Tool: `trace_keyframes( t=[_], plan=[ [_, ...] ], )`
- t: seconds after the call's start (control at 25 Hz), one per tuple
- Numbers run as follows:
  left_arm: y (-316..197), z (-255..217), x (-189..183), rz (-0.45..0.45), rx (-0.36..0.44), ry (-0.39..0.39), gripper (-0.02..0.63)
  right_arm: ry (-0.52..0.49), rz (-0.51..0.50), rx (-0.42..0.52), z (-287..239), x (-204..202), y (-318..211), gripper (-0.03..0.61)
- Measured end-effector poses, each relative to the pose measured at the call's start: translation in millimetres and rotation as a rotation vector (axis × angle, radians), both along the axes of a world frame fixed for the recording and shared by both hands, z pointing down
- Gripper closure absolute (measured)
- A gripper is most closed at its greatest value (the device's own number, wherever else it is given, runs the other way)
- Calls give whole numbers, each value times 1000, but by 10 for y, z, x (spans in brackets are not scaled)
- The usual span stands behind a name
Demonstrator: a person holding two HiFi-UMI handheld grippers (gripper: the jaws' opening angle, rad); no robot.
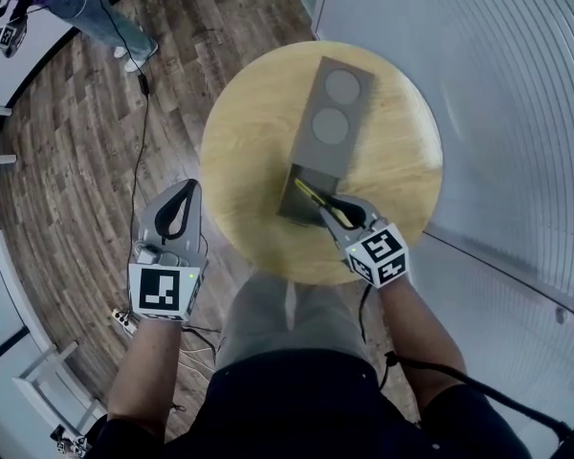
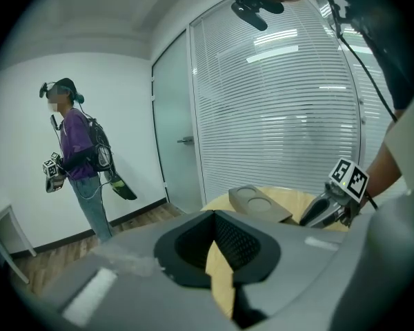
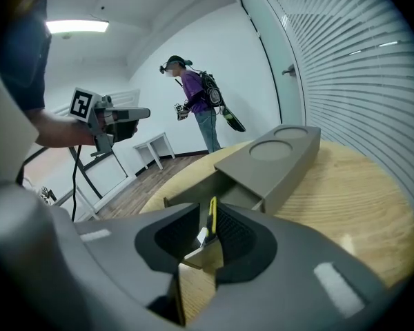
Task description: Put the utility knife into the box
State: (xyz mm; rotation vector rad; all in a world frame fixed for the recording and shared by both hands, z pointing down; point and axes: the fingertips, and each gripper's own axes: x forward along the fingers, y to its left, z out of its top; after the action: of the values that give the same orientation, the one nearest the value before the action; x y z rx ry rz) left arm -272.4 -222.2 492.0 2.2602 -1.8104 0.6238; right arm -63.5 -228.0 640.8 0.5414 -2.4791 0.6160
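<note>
A grey box (image 1: pixel 332 122) with two round dimples lies on the round wooden table (image 1: pixel 249 151), its drawer (image 1: pixel 291 199) pulled out toward me. My right gripper (image 1: pixel 323 210) is shut on the utility knife (image 1: pixel 311 195), a slim yellow-and-black tool whose front end points down into the open drawer. In the right gripper view the knife (image 3: pixel 212 214) stands between the pads, just before the drawer (image 3: pixel 193 195). My left gripper (image 1: pixel 187 187) hangs off the table's left edge, over the floor, shut with nothing in it; the left gripper view shows its tips (image 2: pixel 212 241) meeting.
A glass wall with blinds (image 1: pixel 497 113) curves close behind and right of the table. A person in a purple top (image 2: pixel 79 164) stands across the room holding grippers. A black cable (image 1: pixel 139 151) trails over the wood floor. A small white table (image 3: pixel 152 147) stands by the far wall.
</note>
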Motion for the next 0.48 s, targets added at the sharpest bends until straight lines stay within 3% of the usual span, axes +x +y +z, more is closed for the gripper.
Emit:
trace_keyframes(
  t=[0.48],
  plan=[
    [91, -439, 283, 24, 94, -2, 611, -23, 31, 76, -494, 192, 118, 474]
  ],
)
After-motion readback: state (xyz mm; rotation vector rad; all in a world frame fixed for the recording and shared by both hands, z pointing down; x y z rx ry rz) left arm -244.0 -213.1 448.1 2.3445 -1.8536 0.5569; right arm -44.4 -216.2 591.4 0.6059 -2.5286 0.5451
